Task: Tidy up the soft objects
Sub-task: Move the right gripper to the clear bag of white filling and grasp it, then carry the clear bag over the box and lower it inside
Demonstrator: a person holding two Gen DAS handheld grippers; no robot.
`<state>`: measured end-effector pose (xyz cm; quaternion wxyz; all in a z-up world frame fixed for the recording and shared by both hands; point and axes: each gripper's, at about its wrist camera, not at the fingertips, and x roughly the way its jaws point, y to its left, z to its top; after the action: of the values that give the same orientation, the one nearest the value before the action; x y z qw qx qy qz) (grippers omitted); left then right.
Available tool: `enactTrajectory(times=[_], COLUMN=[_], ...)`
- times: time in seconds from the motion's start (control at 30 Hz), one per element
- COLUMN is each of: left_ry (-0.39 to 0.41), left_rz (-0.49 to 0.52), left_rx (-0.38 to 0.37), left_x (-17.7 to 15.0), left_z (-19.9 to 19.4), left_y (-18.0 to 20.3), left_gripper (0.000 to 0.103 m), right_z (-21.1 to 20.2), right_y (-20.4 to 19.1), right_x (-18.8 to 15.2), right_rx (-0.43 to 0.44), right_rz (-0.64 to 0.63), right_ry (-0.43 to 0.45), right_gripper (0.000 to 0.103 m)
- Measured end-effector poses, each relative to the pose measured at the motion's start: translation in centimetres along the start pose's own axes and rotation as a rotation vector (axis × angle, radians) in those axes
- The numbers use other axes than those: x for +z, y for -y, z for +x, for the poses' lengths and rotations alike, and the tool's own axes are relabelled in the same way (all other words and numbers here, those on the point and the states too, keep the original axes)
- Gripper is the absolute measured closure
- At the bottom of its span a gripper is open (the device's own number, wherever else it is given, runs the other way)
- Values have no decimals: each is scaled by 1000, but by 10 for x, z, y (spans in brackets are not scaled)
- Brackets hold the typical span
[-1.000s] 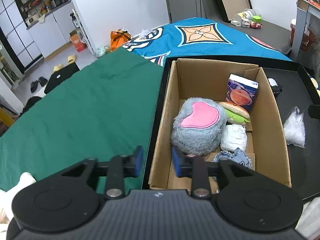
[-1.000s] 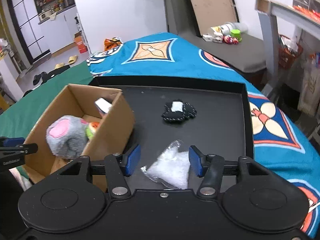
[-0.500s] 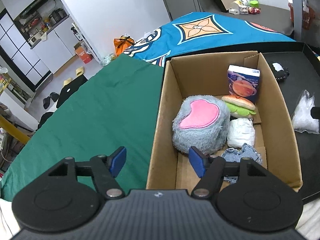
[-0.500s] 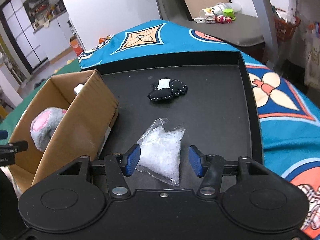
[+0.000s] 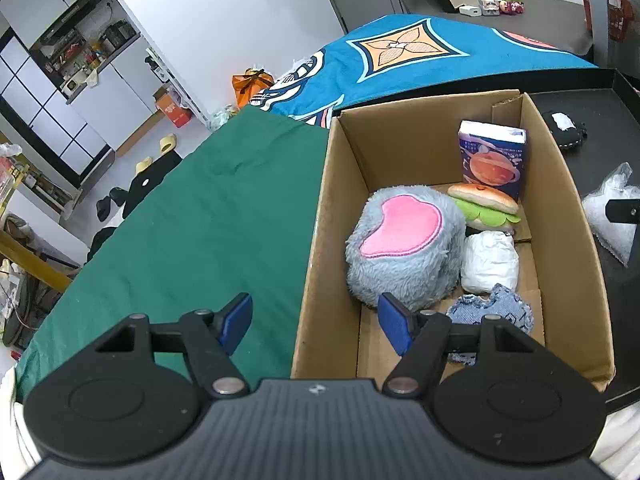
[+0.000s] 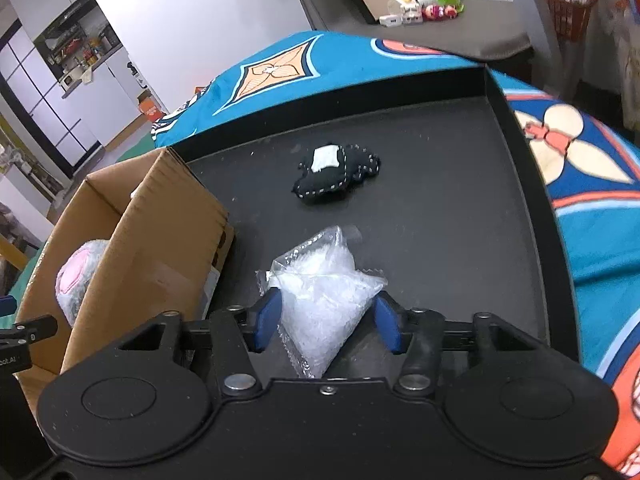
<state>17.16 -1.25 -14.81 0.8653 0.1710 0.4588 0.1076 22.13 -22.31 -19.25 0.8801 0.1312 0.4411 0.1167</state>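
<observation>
A cardboard box (image 5: 336, 216) holds a grey plush with a pink heart (image 5: 400, 248), a toy burger (image 5: 486, 204), a tissue pack (image 5: 491, 160), a white bundle (image 5: 489, 262) and a denim piece (image 5: 492, 312). My left gripper (image 5: 316, 326) is open and empty, straddling the box's near left wall. My right gripper (image 6: 328, 322) is open, its blue pads on either side of a clear plastic bag of white filling (image 6: 324, 292) lying on the black tray (image 6: 532, 184). A black stitched pouch (image 6: 336, 174) lies farther back on the tray. The box also shows in the right wrist view (image 6: 152, 248).
The tray sits on a blue patterned cloth (image 6: 600, 232); a green cloth (image 5: 192, 220) covers the table left of the box. The tray's raised rim runs along the right and far sides. Small bottles and toys (image 6: 424, 4) stand on a grey surface behind.
My left gripper opened wide and pulled back from the grey plush. My right gripper moved forward and down until its pads flank the plastic bag.
</observation>
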Motion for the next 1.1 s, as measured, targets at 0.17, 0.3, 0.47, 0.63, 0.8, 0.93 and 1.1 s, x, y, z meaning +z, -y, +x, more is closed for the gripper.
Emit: enactTrajectory(times=[0.17, 0.3, 0.47, 0.63, 0.8, 0.93, 1.1], left_ry=[9, 21, 7, -50, -33, -18, 8], left_rz=[5, -12, -33, -108, -89, -72, -76], left_rx=[-1, -11, -63, -191, -184, -188, -210], left_x=[-2, -3, -2, 2, -2, -1, -4], left_z=[-3, -7, -12, -19, -26, -27, -27], left_y=[0, -3, -12, -36, -48, -51, -51], left_gripper=[35, 35, 35, 35, 35, 35, 35], right_z=[-10, -20, -36, -50, -59, -63, -72], right_y=[5, 6, 6, -5, -13, -20, -30], right_x=[2, 2, 5, 10, 8, 6, 5], right_rx=[-20, -26, -19, -35, -43, -44, -46], right_rz=[10, 0, 7, -29, -44, -51, -61], right_ry=[18, 42, 54, 81, 95, 101, 117], right_gripper=[70, 72, 73, 74, 74, 74, 74])
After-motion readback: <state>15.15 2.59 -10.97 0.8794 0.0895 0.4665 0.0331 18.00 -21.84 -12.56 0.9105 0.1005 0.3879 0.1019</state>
